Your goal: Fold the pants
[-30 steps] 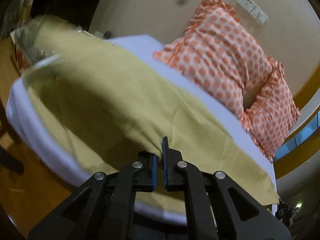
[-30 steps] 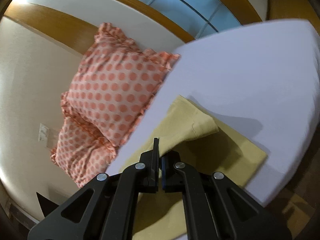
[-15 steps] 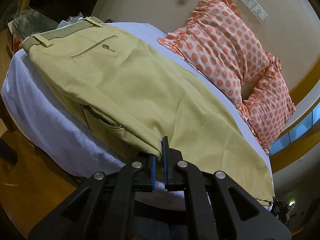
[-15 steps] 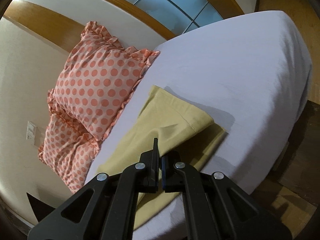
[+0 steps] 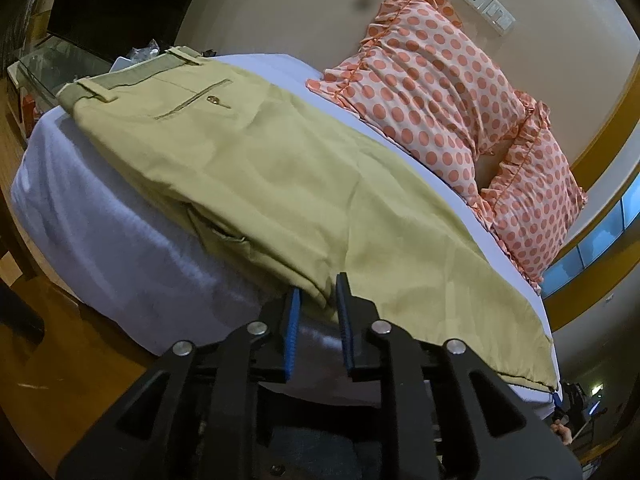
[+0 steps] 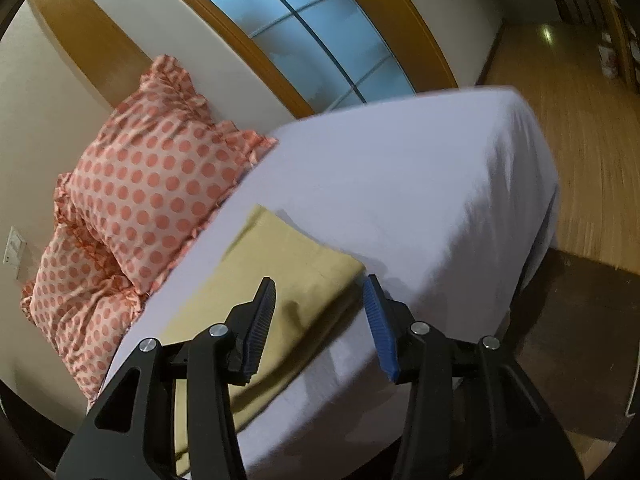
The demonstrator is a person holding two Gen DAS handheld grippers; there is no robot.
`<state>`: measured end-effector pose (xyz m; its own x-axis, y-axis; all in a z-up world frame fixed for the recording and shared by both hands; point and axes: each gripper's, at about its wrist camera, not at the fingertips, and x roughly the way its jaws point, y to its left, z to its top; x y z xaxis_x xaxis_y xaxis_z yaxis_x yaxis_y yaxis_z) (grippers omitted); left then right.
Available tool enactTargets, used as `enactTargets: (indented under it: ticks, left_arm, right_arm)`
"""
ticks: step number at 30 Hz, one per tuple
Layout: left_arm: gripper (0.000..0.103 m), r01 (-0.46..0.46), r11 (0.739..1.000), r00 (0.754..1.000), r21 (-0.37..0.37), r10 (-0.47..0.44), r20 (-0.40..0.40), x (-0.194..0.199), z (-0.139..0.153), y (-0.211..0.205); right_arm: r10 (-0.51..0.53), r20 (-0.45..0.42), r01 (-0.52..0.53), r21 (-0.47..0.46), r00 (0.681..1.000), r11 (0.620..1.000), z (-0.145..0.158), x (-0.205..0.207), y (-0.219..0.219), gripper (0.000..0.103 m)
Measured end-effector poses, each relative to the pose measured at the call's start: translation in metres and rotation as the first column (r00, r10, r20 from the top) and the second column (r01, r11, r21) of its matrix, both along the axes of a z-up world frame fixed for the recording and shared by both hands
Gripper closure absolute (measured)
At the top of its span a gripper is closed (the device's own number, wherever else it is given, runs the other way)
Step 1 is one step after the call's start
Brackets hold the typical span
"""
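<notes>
Across the middle of the left wrist view, the tan pants lie flat on the white bed, with the waistband at the upper left. At the bottom, the left claw is partly open, with a fold of cloth between its blue pads. Low in the right wrist view, the right claw is wide open over the leg end. Spotty pillows sit at the left.

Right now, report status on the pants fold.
Left hand-held gripper open, fabric edge between fingers. Right hand-held gripper open. Pants flat on bed. Pillows beside.
</notes>
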<state>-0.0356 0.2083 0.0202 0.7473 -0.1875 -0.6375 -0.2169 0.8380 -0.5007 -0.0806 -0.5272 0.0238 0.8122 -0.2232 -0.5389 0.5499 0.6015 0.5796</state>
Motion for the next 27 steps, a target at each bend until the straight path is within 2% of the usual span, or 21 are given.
enactTargets:
  ticks: [3, 4, 5, 6, 8, 10, 12, 14, 17, 20, 21, 23, 24, 26, 27]
  left_arm:
    - [0.078, -0.016, 1.000, 1.000, 0.001, 0.016, 0.003, -0.009, 0.001, 0.002]
    - [0.077, -0.024, 1.000, 1.000, 0.000, 0.024, 0.008, -0.013, 0.001, 0.003]
    - [0.075, -0.032, 0.999, 0.999, -0.003, 0.032, 0.015, -0.016, 0.002, 0.004]
    - [0.074, -0.036, 0.999, 0.999, -0.006, 0.036, 0.019, -0.017, 0.002, 0.005]
    - [0.072, -0.047, 0.999, 0.998, -0.014, 0.047, 0.032, -0.021, 0.004, 0.007]
    - [0.070, -0.055, 0.998, 0.998, -0.014, 0.055, 0.040, -0.023, 0.005, 0.009]
    - [0.066, -0.064, 0.998, 0.997, -0.013, 0.065, 0.046, -0.025, 0.005, 0.012]
    - [0.063, -0.079, 0.997, 0.995, -0.016, 0.080, 0.056, -0.027, 0.006, 0.014]
    - [0.056, -0.103, 0.995, 0.992, -0.015, 0.104, 0.075, -0.032, 0.007, 0.018]
    - [0.049, -0.119, 0.993, 0.988, -0.003, 0.119, 0.095, -0.036, 0.009, 0.019]
    - [0.047, -0.123, 0.992, 0.987, -0.002, 0.123, 0.102, -0.038, 0.010, 0.020]
    - [0.042, -0.126, 0.992, 0.986, -0.007, 0.126, 0.111, -0.041, 0.010, 0.021]
    - [0.040, -0.129, 0.992, 0.985, -0.009, 0.129, 0.114, -0.042, 0.010, 0.022]
    - [0.036, -0.134, 0.991, 0.983, -0.013, 0.134, 0.124, -0.045, 0.011, 0.024]
    - [0.035, -0.138, 0.990, 0.982, -0.013, 0.139, 0.125, -0.047, 0.011, 0.026]
  right_arm:
    - [0.025, -0.002, -0.025, -0.050, 1.000, 0.998, 0.000, 0.002, 0.011, 0.055]
    - [0.049, 0.007, -0.048, -0.052, 0.999, 0.997, -0.001, 0.003, 0.015, 0.059]
    - [0.083, 0.016, -0.083, -0.051, 0.996, 0.995, -0.003, 0.005, 0.018, 0.070]
    - [0.123, 0.018, -0.122, -0.053, 0.992, 0.991, -0.006, 0.009, 0.024, 0.074]
    - [0.129, 0.027, -0.127, -0.076, 0.991, 0.989, -0.008, 0.010, 0.028, 0.086]
    - [0.137, 0.058, -0.134, -0.061, 0.989, 0.989, -0.013, 0.013, 0.024, 0.095]
    - [0.146, 0.093, -0.140, -0.065, 0.985, 0.988, -0.014, 0.015, 0.024, 0.097]
    - [0.159, 0.109, -0.147, -0.111, 0.981, 0.983, -0.003, 0.020, 0.031, 0.098]
    - [0.270, 0.185, -0.242, -0.159, 0.945, 0.957, 0.031, 0.038, 0.056, 0.098]
    - [0.456, 0.251, -0.407, -0.224, 0.854, 0.886, 0.071, 0.070, 0.112, 0.098]
    - [0.522, 0.263, -0.466, -0.246, 0.812, 0.850, 0.082, 0.080, 0.135, 0.098]
    - [0.683, 0.264, -0.619, -0.291, 0.681, 0.730, 0.100, 0.105, 0.203, 0.098]
    - [0.730, 0.256, -0.665, -0.302, 0.634, 0.683, 0.103, 0.112, 0.228, 0.098]
    - [0.854, 0.187, -0.791, -0.322, 0.486, 0.520, 0.100, 0.132, 0.305, 0.098]
    - [0.905, 0.114, -0.847, -0.320, 0.410, 0.424, 0.092, 0.140, 0.345, 0.098]
